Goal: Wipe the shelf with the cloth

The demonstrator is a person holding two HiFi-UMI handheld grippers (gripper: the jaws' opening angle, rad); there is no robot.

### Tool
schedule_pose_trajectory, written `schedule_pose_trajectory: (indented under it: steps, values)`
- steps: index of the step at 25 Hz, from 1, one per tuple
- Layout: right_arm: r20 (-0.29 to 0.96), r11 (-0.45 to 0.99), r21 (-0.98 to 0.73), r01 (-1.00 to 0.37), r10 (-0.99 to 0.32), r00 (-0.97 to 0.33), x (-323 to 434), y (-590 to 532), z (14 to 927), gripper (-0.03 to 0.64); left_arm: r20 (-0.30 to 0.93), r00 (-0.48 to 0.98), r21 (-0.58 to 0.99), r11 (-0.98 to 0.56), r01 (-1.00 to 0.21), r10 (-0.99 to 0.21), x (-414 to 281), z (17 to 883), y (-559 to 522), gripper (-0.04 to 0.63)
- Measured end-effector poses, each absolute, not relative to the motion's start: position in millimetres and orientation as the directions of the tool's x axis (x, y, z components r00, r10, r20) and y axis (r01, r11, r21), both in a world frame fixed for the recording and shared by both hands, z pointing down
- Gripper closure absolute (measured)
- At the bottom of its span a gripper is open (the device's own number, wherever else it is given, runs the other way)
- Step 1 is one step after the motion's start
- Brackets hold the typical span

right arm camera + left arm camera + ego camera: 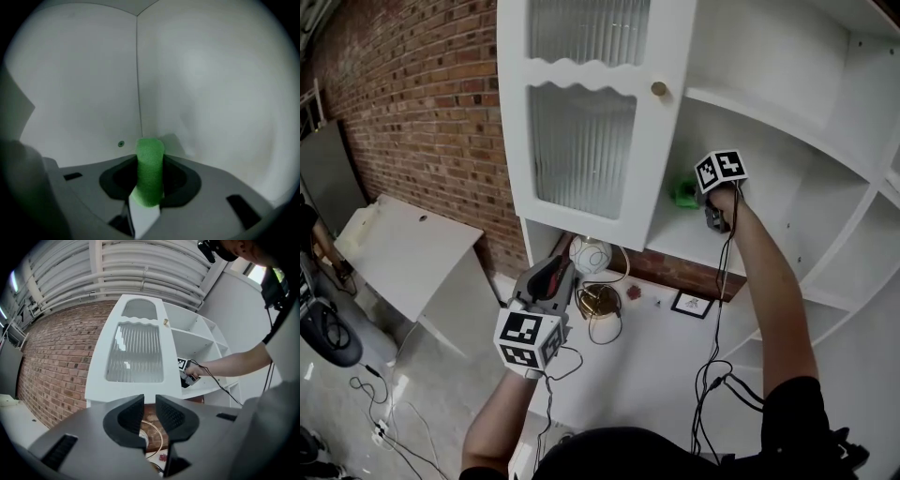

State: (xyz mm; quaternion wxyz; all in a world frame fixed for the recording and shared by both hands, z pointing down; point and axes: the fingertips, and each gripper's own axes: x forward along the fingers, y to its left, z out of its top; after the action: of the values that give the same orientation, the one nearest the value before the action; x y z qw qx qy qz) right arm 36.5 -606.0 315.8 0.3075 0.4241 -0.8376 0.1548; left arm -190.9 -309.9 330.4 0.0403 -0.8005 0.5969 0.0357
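Note:
A green cloth (682, 194) is up on the middle shelf (694, 246) of a white cabinet, near its back wall. My right gripper (713, 214) reaches into that compartment and is shut on the cloth. In the right gripper view the cloth (150, 174) stands as a folded green roll pinched in my right gripper (150, 164), facing the compartment's back corner (137, 70). My left gripper (546, 289) hangs low in front of the cabinet, away from the shelf. Its jaws (149, 416) stand almost together with nothing between them.
The cabinet's ribbed-glass door (581, 150) with a brass knob (658, 89) stands open left of the shelf. Below sit a white globe (590, 255), a gold wire object (600, 302) and a small framed picture (691, 304). A brick wall (412, 112) and a white board (408, 248) lie left.

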Motion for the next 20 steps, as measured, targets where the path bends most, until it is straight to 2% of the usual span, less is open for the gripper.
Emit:
schedule_pose_trajectory:
  steps: [12, 16, 20]
  values:
    - [0.688, 0.387, 0.125, -0.914, -0.697, -0.201, 189.2, -587.9, 321.7, 0.502, -0.109, 0.476, -0.032, -0.475, -0.879, -0.873, -99.7, 333.7, -332.9, 0.523]
    - [0.719, 0.319, 0.310, -0.895, -0.695, 0.001, 234.6, -578.5, 321.7, 0.502, -0.127, 0.502, -0.012, -0.505, -0.863, -0.855, -88.2, 333.7, -336.8, 0.523]
    - [0.715, 0.304, 0.539, -0.785, -0.657, 0.237, 264.2, -570.1, 324.3, 0.502, -0.157, 0.522, 0.010, -0.530, -0.848, -0.839, -82.4, 331.7, -337.5, 0.523]
